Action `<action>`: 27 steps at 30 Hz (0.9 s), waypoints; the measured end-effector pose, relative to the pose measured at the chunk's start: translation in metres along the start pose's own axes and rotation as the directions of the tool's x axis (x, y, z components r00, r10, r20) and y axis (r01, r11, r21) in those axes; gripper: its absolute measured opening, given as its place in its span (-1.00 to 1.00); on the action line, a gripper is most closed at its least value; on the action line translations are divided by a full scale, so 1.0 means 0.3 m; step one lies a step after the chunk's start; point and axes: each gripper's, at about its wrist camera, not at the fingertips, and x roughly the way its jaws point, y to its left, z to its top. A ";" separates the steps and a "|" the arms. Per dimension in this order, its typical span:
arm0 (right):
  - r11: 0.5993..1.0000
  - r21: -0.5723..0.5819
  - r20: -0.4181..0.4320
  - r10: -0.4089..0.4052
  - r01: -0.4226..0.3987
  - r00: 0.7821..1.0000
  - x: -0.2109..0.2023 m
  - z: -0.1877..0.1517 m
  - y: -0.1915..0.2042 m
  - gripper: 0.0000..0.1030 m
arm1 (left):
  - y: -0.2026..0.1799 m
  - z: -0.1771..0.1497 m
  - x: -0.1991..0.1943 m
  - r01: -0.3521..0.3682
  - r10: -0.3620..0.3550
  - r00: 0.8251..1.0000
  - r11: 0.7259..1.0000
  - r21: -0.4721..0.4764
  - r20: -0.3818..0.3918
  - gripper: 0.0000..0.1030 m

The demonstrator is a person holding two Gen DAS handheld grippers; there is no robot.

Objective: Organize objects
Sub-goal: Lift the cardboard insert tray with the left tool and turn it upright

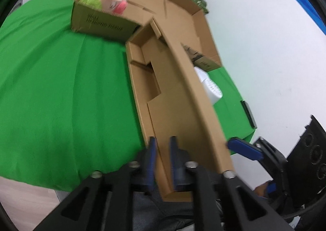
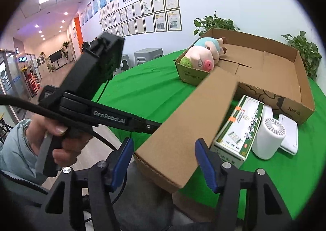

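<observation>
My left gripper (image 1: pixel 163 161) is shut on the near wall of a long narrow open cardboard box (image 1: pixel 173 96), holding it tilted above the green table (image 1: pixel 61 78). The same box (image 2: pixel 189 125) shows in the right wrist view, with my open right gripper (image 2: pixel 167 161) astride its near end, not closed on it. A big open cardboard carton (image 2: pixel 285 80) holds a plush pig toy (image 2: pixel 201 55) in its left corner. A green and white medicine box (image 2: pixel 238 127), a white fan (image 2: pixel 269 137) and a white flat case (image 2: pixel 289 133) lie on the table by the carton.
Potted plants (image 2: pixel 216 23) stand behind the carton by the wall. Grey stools (image 2: pixel 146 53) stand beyond the table's far edge. The table's near edge (image 1: pixel 51 182) drops off to the floor. The left hand-held gripper body (image 2: pixel 87 88) crosses the left of the right wrist view.
</observation>
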 end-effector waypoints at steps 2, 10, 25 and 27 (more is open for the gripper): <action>1.000 0.002 0.001 -0.021 0.021 1.000 -0.009 -0.006 -0.001 0.19 | 0.012 -0.007 0.019 -0.006 0.005 1.000 1.000 -0.023 -0.024 -0.20; 1.000 0.002 -0.003 -0.025 0.025 1.000 -0.007 -0.001 -0.005 0.19 | 0.053 -0.028 0.060 0.127 -0.133 0.990 0.984 -0.128 -0.038 -1.00; 0.995 0.043 -0.040 -0.089 0.090 0.995 0.031 0.022 -0.060 -0.08 | 0.019 0.012 -0.010 -0.002 0.004 1.000 0.994 -0.111 0.017 -0.84; 0.993 0.064 -0.042 -0.101 0.104 0.994 0.025 0.020 -0.074 -0.08 | 0.028 -0.030 -0.004 0.010 -0.011 1.000 0.992 -0.125 -0.004 -0.53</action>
